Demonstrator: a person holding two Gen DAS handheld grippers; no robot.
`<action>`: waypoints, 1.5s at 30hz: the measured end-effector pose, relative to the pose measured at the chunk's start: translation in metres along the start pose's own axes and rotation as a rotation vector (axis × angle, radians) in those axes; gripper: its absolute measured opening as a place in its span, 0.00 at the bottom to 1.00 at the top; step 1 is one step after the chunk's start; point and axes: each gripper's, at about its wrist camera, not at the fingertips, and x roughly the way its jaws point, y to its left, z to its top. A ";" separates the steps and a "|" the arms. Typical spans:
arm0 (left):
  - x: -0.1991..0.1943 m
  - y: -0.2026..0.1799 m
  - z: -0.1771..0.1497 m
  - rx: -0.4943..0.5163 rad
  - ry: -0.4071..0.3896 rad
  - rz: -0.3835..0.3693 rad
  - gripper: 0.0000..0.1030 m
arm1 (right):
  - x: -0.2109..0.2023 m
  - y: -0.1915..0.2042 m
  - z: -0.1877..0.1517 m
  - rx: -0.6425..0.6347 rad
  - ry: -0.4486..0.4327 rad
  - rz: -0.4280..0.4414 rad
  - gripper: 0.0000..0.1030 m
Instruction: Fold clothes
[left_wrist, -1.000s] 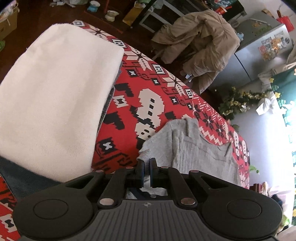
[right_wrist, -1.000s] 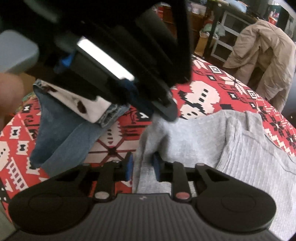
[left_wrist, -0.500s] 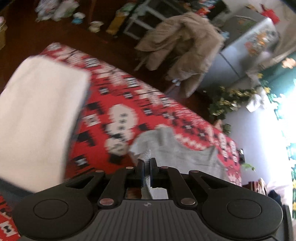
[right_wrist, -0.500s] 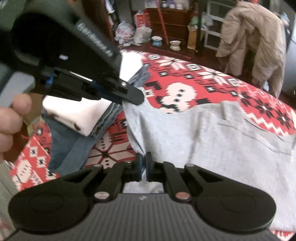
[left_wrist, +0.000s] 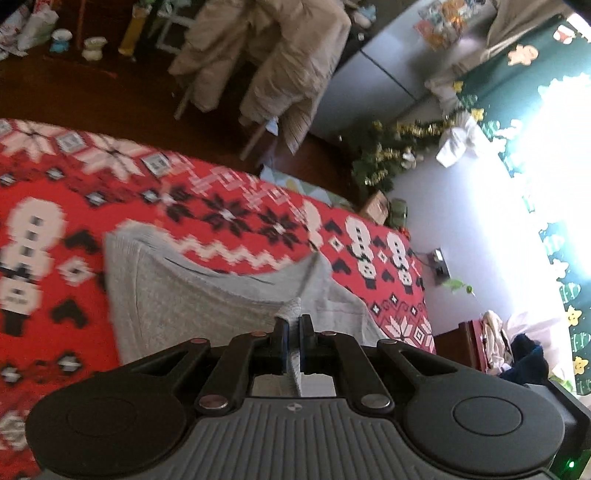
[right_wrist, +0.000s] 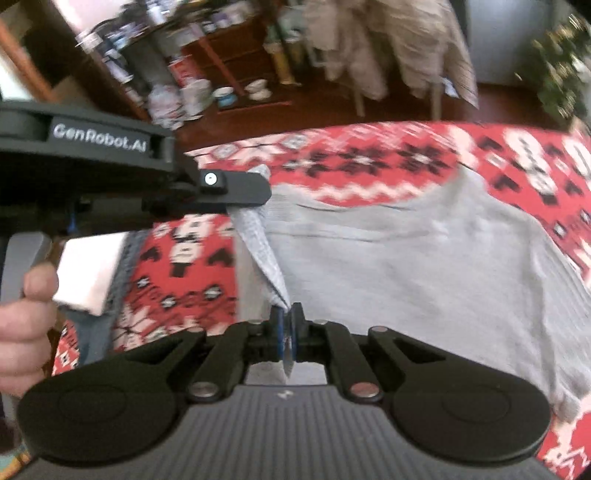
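My left gripper (left_wrist: 291, 325) has its jaws pressed nearly together, pinching a fold of the grey garment (left_wrist: 192, 302), and my right gripper (right_wrist: 287, 321) is clamped the same way on another edge of it. In the right wrist view my left hand (right_wrist: 22, 321) wraps the handle, with that gripper reaching level across from the left.

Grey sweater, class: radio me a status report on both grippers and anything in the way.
Left gripper shut on grey sweater edge. Right gripper shut on same edge, lifted. Folded pile sits clear, left. Nothing blocking.
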 end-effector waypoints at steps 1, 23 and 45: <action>0.012 -0.003 -0.001 -0.004 0.012 0.003 0.05 | 0.002 -0.013 0.000 0.022 0.006 -0.007 0.04; 0.014 0.010 -0.091 0.430 0.253 0.290 0.27 | 0.035 -0.099 -0.044 0.344 0.110 0.098 0.37; 0.066 -0.021 -0.123 0.786 0.296 0.219 0.25 | 0.032 -0.112 -0.061 0.442 0.101 0.050 0.11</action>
